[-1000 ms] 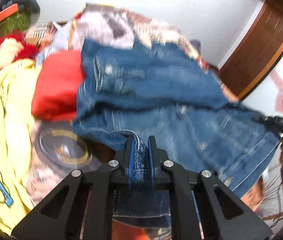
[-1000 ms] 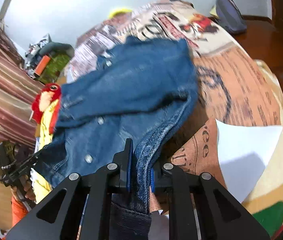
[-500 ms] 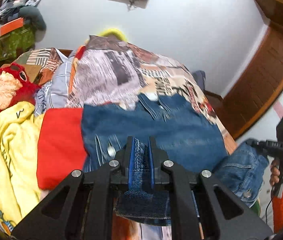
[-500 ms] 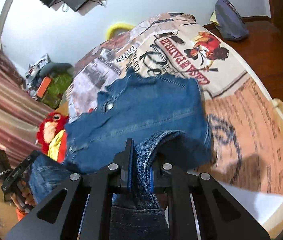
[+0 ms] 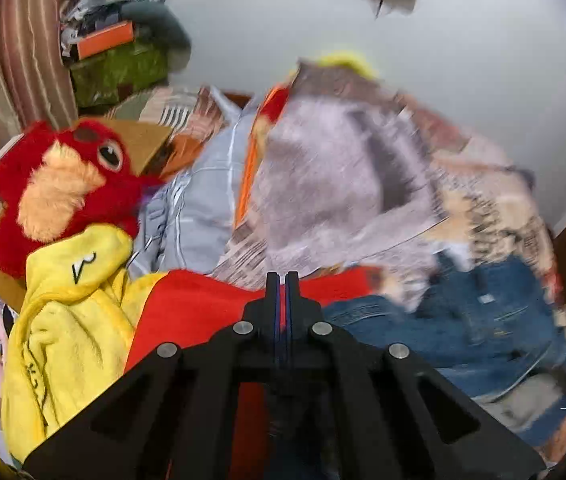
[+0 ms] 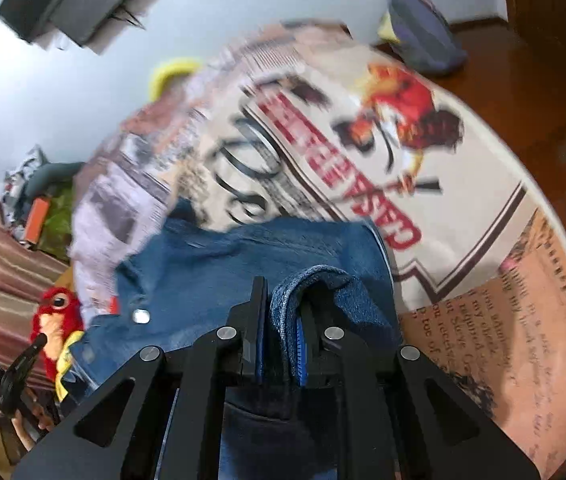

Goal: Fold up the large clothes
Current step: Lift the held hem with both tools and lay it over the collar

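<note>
Pinching denim jacket (image 6: 243, 272): right hand-held gripper (image 6: 283, 312)

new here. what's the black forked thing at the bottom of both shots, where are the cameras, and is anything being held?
No robot arm here: a person carries a pair of handheld tongs in each hand, and a fisheye camera on each looks forward along its two fingers. The black fork is the tongs themselves.

Left wrist view: the left tongs have their fingers almost together; nothing visible between the tips, though the picture is blurred. Ahead lie a red cloth, a yellow fleece garment, a red plush bird and the denim jacket.

Right wrist view: the right tongs are clamped on a folded edge of that denim jacket, which lies on a printed blanket covering the bed. The other tongs show at the lower left.
</note>
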{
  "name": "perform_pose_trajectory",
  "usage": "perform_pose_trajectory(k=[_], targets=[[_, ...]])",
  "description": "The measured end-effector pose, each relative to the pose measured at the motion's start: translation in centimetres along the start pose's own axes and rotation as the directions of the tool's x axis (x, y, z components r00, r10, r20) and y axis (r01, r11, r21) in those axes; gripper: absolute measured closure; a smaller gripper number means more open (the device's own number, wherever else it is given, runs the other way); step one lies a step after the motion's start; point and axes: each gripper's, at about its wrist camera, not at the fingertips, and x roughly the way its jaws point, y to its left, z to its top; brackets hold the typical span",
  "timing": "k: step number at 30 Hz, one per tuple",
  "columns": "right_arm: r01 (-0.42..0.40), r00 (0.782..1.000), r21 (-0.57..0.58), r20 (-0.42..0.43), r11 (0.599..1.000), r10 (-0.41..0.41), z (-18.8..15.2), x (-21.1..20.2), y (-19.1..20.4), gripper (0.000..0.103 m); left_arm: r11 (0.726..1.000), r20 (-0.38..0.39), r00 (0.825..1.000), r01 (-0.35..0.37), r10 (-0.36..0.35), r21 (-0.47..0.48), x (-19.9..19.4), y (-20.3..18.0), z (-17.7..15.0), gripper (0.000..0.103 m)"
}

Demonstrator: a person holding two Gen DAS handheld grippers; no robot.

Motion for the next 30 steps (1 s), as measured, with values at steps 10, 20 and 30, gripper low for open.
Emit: perform_pose_trajectory(k=[10, 20, 30], targets=[[0.093, 0.992, -0.068, 0.094, 0.993, -0.087, -1.0, -4.7, 0.7, 0.055, 0.984, -0.075, 0.992, 0.113, -0.104, 0.134, -1.8, -0.6, -4.1, 0.097], [0.083, 0.992, -0.325, 0.112, 0.942, -0.049, -7.0, -11.4, 4.1, 0.055, 0.889, 0.005, 0.986, 0.148, -0.167, 0.434, -10.8, -6.3, -8.8, 0.043], [0.114, 0.99, -0.472, -0.021, 0.874, -0.141, -12.0, -4.4, 5.5, 0.054, 0.833, -0.128, 0.989, 0.132, -0.074, 0.537, -6.1, -10.0, -14.8, 0.037]])
